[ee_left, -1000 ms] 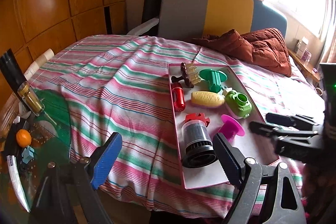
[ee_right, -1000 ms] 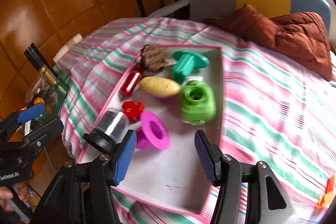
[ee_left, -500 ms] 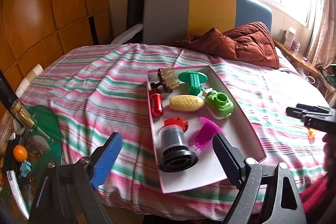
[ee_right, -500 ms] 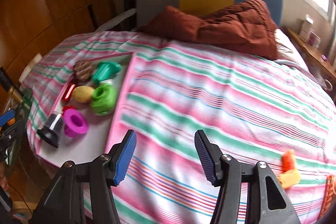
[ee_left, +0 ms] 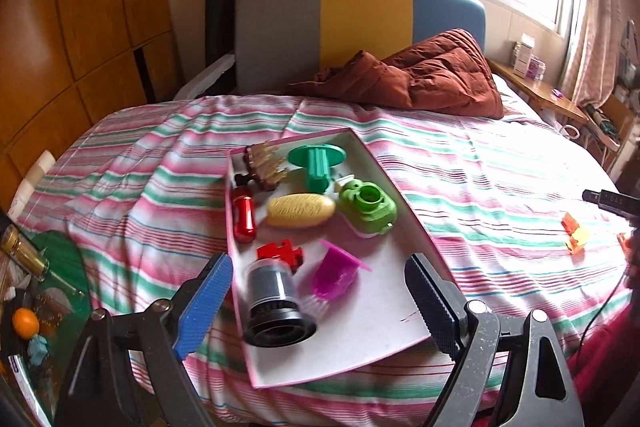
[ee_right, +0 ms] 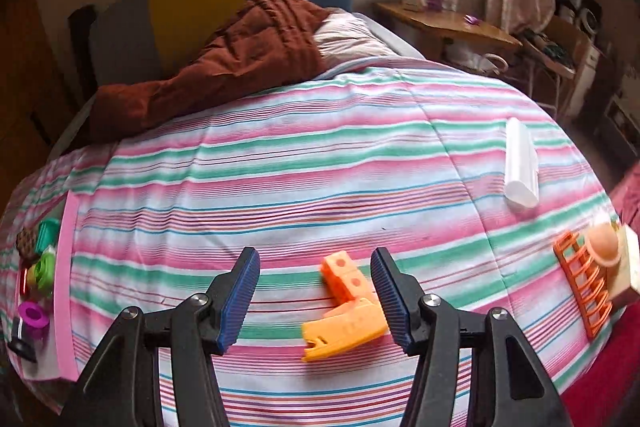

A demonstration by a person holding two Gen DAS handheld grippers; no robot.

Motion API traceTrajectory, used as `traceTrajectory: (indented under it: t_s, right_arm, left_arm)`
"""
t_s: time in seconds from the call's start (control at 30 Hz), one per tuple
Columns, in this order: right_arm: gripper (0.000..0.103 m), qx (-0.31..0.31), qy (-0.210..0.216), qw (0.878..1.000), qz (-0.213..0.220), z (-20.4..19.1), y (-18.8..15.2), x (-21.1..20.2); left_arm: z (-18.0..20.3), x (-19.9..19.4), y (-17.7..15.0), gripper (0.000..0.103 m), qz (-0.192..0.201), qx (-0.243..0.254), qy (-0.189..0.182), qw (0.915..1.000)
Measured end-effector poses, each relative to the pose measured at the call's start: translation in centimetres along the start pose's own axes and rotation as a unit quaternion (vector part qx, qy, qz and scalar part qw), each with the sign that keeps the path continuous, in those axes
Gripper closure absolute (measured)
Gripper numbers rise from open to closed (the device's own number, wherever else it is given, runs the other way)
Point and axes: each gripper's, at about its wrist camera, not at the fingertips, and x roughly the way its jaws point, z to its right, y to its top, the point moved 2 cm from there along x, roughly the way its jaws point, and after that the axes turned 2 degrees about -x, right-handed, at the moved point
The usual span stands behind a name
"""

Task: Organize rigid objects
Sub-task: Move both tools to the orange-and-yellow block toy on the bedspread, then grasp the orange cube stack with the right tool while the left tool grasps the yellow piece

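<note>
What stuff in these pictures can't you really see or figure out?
- Right wrist view: the tray is cut off by the left edge, so its toys are tiny and squashed.
- Right wrist view: the wooden block under the peach ball runs off the right edge.
- Left wrist view: the right gripper only peeks in at the right edge; its fingertips are hidden.
- Left wrist view: the orange toy is too small to identify.
</note>
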Motion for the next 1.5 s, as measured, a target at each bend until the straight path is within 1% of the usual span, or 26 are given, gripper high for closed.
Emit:
traceTrajectory:
  t_s: [0.03, 0.07, 0.1, 0.13, 0.2, 0.33, 0.43, 0.5, 0.67, 0.77, 0.93, 1.03, 1.1, 1.17, 1.23, 1.27, 1.37, 1.4, 1.43, 1.5]
  right_arm:
    - [0.045, 0.022, -0.006, 1.0, -0.013, 0.9, -0.1, 0.5]
    - [0.045, 0.048, -0.006, 0.999, -0.018, 1.8, -0.1, 0.6]
    - [0.045, 0.072, 0.0, 0.997, -0.012, 2.6, 0.1, 0.4]
    - [0.045, 0.086, 0.003, 0.996, -0.008, 3.1, 0.2, 0.3]
    - [0.045, 0.109, -0.005, 0.994, -0.007, 4.1, 0.1, 0.1]
    - [0.045, 0.151, 0.004, 0.988, -0.026, 5.6, -0.4, 0.6]
    - [0.045, 0.17, 0.008, 0.985, -0.035, 6.2, -0.7, 0.9]
    - [0.045, 0.177, 0.016, 0.984, -0.033, 6.3, -0.8, 0.7]
    - [0.045, 0.185, 0.016, 0.982, -0.024, 6.6, -0.7, 0.4]
    - [0.045, 0.2, 0.02, 0.979, -0.021, 7.2, -0.7, 0.3]
    - [0.045, 0.232, 0.016, 0.972, -0.017, 8.5, -0.9, 0.1]
    - [0.045, 0.257, 0.014, 0.966, -0.016, 9.5, -1.1, 0.0]
    - [0.045, 0.273, 0.017, 0.962, -0.013, 10.1, -1.3, -0.1]
    - [0.045, 0.283, 0.018, 0.959, -0.009, 10.4, -1.3, -0.3]
    - [0.045, 0.29, 0.02, 0.957, -0.005, 10.7, -1.3, -0.4]
    - [0.045, 0.292, 0.018, 0.956, 0.0, 10.8, -1.3, -0.6]
    - [0.045, 0.294, 0.013, 0.956, 0.017, 11.0, -1.1, -1.2]
    - [0.045, 0.296, 0.013, 0.955, 0.017, 11.1, -1.1, -1.2]
    - [0.045, 0.298, 0.015, 0.954, 0.017, 11.2, -1.1, -1.2]
    - [0.045, 0.301, 0.018, 0.953, 0.014, 11.2, -1.1, -1.0]
  left_arm:
    - [0.4, 0.1, 0.2, 0.015, 0.0, 0.003, -0.001, 1.0]
    - [0.8, 0.2, 0.3, 0.015, 0.0, 0.006, -0.003, 1.0]
    - [1.4, 0.3, 0.4, 0.015, 0.001, 0.011, -0.005, 0.9999]
    - [2.0, 0.4, 0.6, 0.015, 0.001, 0.017, -0.009, 0.9998]
    - [3.2, 0.6, 0.8, 0.015, 0.002, 0.032, -0.012, 0.9994]
    - [5.7, 1.0, 1.2, 0.015, -0.003, 0.052, -0.036, 0.998]
    - [7.7, 1.4, 1.3, 0.015, -0.003, 0.073, -0.047, 0.9962]
    - [8.9, 2.0, 1.4, 0.015, -0.009, 0.081, -0.056, 0.9951]
    - [12.1, 3.8, 1.3, 0.015, -0.029, 0.105, -0.078, 0.991]
    - [14.2, 4.9, 1.3, 0.015, -0.034, 0.124, -0.086, 0.988]
    - [18.0, 6.8, 1.4, 0.015, -0.053, 0.143, -0.124, 0.9806]
    - [20.8, 8.0, 1.2, 0.016, -0.071, 0.154, -0.155, 0.9732]
    - [22.9, 8.8, 1.0, 0.018, -0.09, 0.16, -0.183, 0.9658]
    - [25.0, 9.3, 0.9, 0.019, -0.099, 0.168, -0.206, 0.9589]
    - [27.5, 9.8, 0.6, 0.019, -0.112, 0.185, -0.236, 0.9475]
    - [28.6, 9.9, 0.5, 0.021, -0.118, 0.191, -0.246, 0.943]
    - [32.2, 10.1, 0.1, 0.023, -0.122, 0.225, -0.278, 0.9258]
    - [33.3, 10.2, -0.2, 0.023, -0.126, 0.235, -0.292, 0.9186]
    - [34.2, 10.2, -0.5, 0.023, -0.127, 0.246, -0.301, 0.9126]
    - [35.8, 10.4, -1.1, 0.023, -0.125, 0.266, -0.307, 0.9052]
